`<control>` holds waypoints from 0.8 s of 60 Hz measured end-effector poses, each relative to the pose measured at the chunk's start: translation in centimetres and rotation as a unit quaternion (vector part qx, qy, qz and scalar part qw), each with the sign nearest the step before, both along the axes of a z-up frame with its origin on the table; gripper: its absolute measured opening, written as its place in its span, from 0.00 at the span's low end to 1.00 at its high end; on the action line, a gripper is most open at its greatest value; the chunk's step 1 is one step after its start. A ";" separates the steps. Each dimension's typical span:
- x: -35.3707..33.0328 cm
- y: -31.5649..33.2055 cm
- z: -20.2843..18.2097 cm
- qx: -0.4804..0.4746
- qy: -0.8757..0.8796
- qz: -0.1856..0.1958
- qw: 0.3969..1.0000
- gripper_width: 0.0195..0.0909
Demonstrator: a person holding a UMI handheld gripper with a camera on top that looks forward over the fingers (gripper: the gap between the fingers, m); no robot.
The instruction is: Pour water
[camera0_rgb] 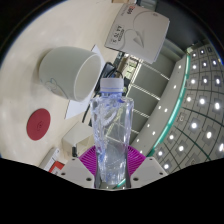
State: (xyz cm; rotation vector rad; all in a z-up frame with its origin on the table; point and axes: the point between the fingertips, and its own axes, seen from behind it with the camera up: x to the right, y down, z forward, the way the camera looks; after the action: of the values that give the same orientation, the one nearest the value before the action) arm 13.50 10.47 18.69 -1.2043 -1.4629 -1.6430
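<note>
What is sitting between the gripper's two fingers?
A clear plastic water bottle, held between the gripper fingers in the gripper view, its capped top pointing toward the white cup beyond.

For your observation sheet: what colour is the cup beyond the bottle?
White, or off-white: the cup lies tipped beyond the bottle, best seen in the gripper view.
</note>
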 end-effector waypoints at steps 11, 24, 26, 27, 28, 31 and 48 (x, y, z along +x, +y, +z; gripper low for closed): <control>-1.0 0.7 -0.7 -0.014 -0.027 0.008 1.000 0.22; -0.6 0.4 0.3 -0.014 0.118 -0.014 0.993 0.22; -0.5 0.1 0.5 -0.011 0.167 -0.021 0.986 0.22; -0.5 0.0 0.6 -0.011 0.192 -0.024 0.981 0.22; -0.5 -0.1 0.7 -0.011 0.219 -0.028 0.975 0.22; -0.5 -0.8 1.0 -0.001 0.308 -0.041 0.951 0.22; -2.4 -1.9 0.1 -0.029 0.691 -0.059 0.720 0.22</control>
State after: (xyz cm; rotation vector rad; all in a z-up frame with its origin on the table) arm 11.10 8.60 18.78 -1.8889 -0.4123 -0.3189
